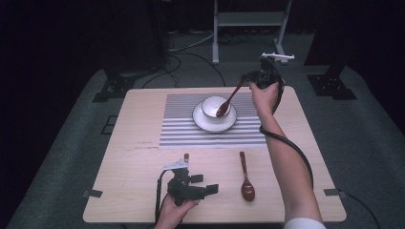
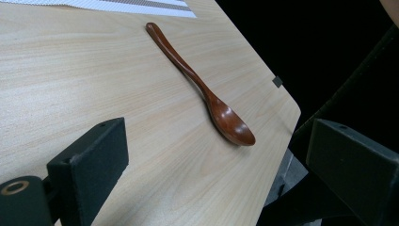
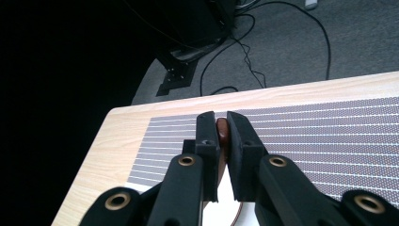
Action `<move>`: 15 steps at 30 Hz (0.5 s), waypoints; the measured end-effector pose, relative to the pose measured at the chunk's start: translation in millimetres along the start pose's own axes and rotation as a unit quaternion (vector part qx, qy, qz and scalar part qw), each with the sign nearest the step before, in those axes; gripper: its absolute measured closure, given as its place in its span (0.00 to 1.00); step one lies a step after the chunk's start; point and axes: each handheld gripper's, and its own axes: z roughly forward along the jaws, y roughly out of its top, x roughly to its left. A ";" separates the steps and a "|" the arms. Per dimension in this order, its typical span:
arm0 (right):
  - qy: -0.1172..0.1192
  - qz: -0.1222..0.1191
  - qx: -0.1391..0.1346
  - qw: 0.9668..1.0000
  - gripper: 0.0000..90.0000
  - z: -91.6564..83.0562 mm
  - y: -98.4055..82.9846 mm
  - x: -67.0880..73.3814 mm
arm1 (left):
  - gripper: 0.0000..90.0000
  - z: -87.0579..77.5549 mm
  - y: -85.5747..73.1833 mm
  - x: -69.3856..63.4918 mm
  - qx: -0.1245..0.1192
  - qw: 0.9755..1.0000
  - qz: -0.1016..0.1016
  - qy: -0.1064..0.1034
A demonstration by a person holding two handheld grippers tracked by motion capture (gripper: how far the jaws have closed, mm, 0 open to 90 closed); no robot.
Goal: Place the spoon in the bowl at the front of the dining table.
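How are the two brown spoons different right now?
The held spoon is pinched at its handle by the right hand-held gripper; the loose spoon lies free on the table.
The held spoon slants, its scoop in the white bowl; the loose spoon lies flat, near the open left hand-held gripper.
Both are reddish-brown wood.

Black left gripper (image 1: 204, 184), black right gripper (image 1: 251, 78), brass screws, grey three-cornered plates, trailing cables, white sleeve (image 1: 304, 223)

Legible text, labels, brands, numbers, signs: none. Nothing readable on the bench (image 1: 143, 162), the striped mat (image 1: 176, 124) or either gripper body.
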 end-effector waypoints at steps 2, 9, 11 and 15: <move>-0.005 -0.002 -0.002 1.000 0.92 1.8 -1.1 -0.3 | 0.06 0.1 0.0 0.0 -0.001 1.000 -0.001 0.000; -0.014 -0.010 0.003 1.000 0.92 9.8 -8.2 -0.9 | 0.06 0.2 -0.3 0.5 0.001 1.000 0.002 0.001; -0.012 -0.009 0.007 1.000 0.92 12.9 -11.4 -2.9 | 0.06 0.3 -0.4 0.3 0.001 1.000 0.003 0.000; -0.016 -0.011 0.017 1.000 0.92 17.5 -17.0 -4.6 | 0.06 -0.2 -0.1 0.4 0.001 1.000 0.002 0.000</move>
